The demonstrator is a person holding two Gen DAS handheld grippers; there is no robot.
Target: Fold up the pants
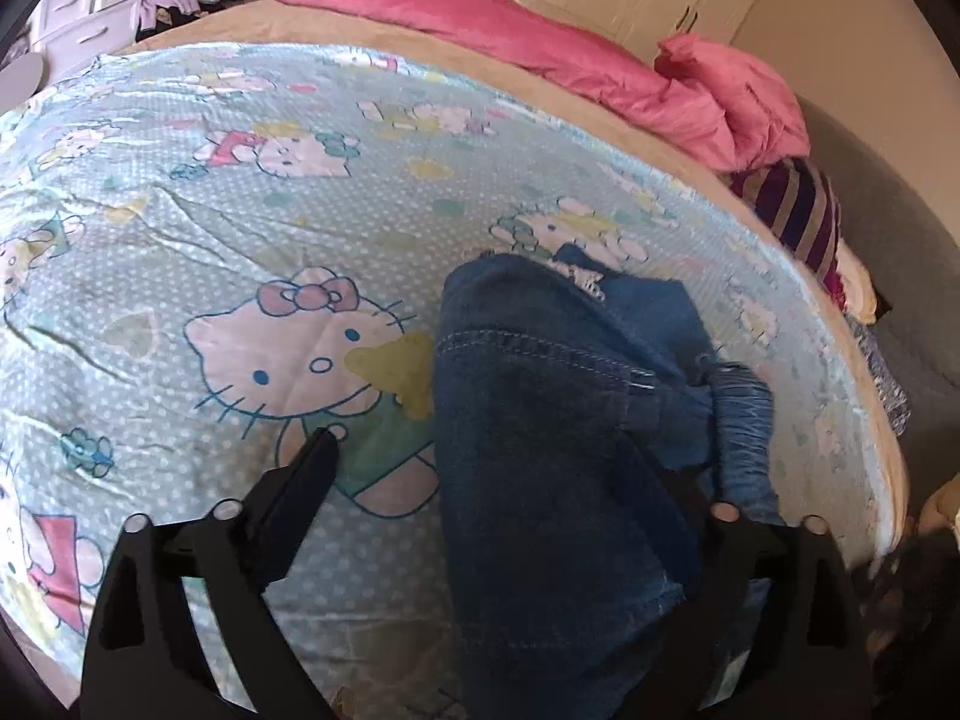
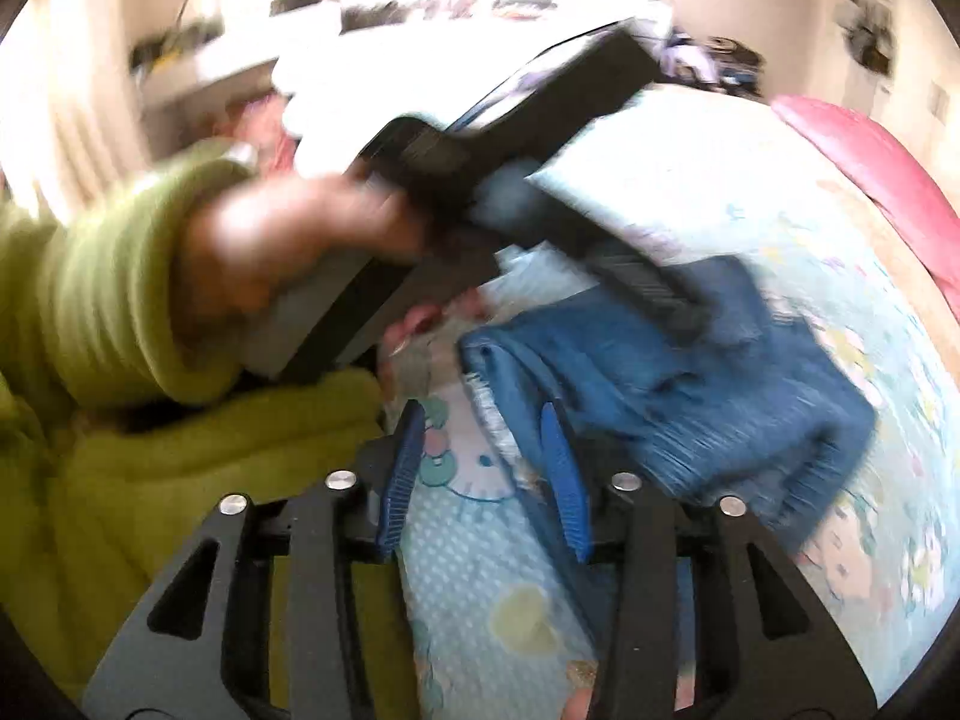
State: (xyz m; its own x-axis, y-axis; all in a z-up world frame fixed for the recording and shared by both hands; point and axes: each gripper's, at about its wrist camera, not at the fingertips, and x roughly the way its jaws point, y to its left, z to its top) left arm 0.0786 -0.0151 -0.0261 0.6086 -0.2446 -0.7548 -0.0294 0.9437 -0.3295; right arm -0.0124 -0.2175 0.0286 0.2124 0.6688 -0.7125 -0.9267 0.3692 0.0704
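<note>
On the bed's cartoon-print sheet [image 1: 240, 192], the pants [image 1: 558, 420] lie bunched near the edge. Left gripper [image 1: 510, 468] spread wide over them, right gripper [image 2: 480, 438] fingers released beside the hem: a fold seemingly mid-way; next needs a fresh grasp.

Left of the jeans [image 1: 558, 420] the sheet [image 1: 180, 210] lay bare and wide, easy passage there. The pink blanket [image 1: 540, 54] and a striped cushion [image 1: 804, 216] blocked the far edge. On the right wrist's blurred view, the left gripper [image 2: 678, 300] crossed above the denim, seemingly pressing on it, with a green sleeve [image 2: 108, 300] crowding that side.
</note>
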